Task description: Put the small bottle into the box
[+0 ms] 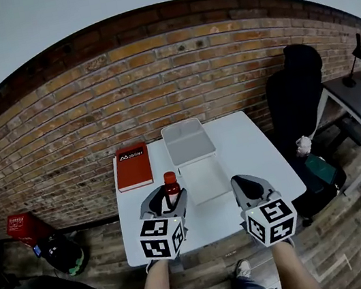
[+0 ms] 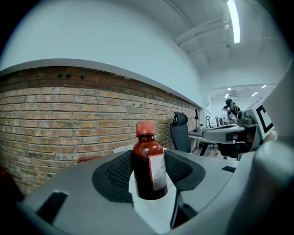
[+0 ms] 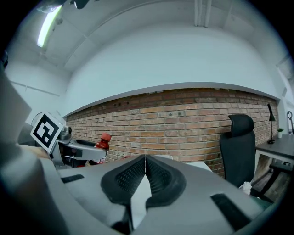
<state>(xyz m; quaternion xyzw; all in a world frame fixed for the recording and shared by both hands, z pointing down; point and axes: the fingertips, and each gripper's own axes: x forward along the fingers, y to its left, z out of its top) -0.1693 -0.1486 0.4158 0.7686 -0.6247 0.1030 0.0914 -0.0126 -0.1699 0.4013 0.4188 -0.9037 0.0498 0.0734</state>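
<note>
The small bottle (image 2: 149, 167) stands upright with its red cap on top and its long axis vertical. It sits between the ribbed pads of the left tongs (image 2: 149, 173), which pinch its dark body from both sides. The head view shows the small bottle (image 1: 172, 189) over the near part of the white surface (image 1: 258, 154). Whether its base rests there or hangs just above, I cannot tell.

A flat clear piece, probably the lid (image 1: 204, 181), lies just beside the bottle at 3 o'clock. The open white box (image 1: 189, 144) lies at about 1 o'clock, further back and touching the lid's far edge. A red book (image 1: 132, 167) sits at 11 o'clock.

The right tongs (image 3: 145, 167) are pressed together on nothing. The right tongs (image 1: 247, 187) hover at 3 o'clock beyond the lid.

The left side already carries the bottle, so the coming move is likely a short carry forward and slightly right, keeping it upright over the box's near rim.
</note>
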